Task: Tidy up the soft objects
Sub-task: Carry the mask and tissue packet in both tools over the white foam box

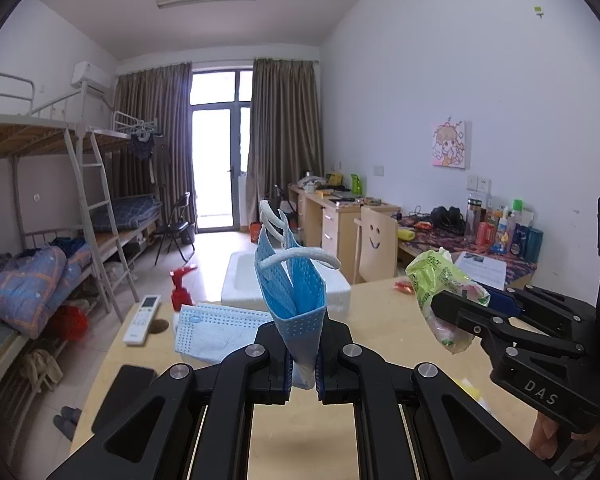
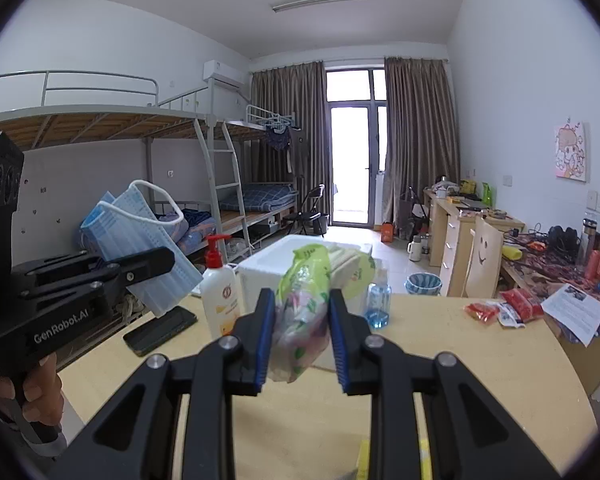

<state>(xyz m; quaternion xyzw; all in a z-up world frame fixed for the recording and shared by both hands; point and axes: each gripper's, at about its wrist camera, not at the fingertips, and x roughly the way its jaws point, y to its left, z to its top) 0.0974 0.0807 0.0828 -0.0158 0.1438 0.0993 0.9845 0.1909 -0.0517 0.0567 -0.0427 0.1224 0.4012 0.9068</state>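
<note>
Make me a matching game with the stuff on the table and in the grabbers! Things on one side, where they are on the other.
Things:
1. blue face masks
2. green tissue pack
3. black phone
4. white remote control

Places:
A. pinched in the right gripper
B. lying flat on the table, in front of the lotion pump bottle
C. clamped in the left gripper
D. lying near the table's left edge, beside the red pump top

Pairs: 1-C, 2-A, 3-B, 4-D
</note>
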